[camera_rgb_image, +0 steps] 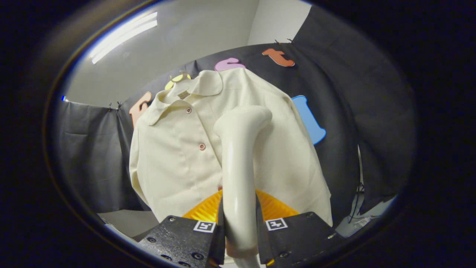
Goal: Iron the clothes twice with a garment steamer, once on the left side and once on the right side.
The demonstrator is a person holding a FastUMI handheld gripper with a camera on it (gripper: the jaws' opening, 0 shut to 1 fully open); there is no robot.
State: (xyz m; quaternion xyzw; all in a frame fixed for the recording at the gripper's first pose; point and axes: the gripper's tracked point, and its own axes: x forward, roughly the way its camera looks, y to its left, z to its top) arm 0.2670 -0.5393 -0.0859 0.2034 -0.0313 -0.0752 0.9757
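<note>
A cream button-up shirt hangs on a hanger in front of the booth's black cloth wall. My gripper is shut on the handle of a white garment steamer, both fingers pressing its sides. The steamer rises straight up from between the fingers. Its bent head lies against the shirt's chest, just right of the button line and below the collar. The steamer hides the shirt's lower buttons.
An orange ribbed thing shows just beyond the fingers at the shirt's hem. Black cloth closes off the left and right. A dark cable hangs at the right by a pale surface. Above is a white ceiling with a strip light.
</note>
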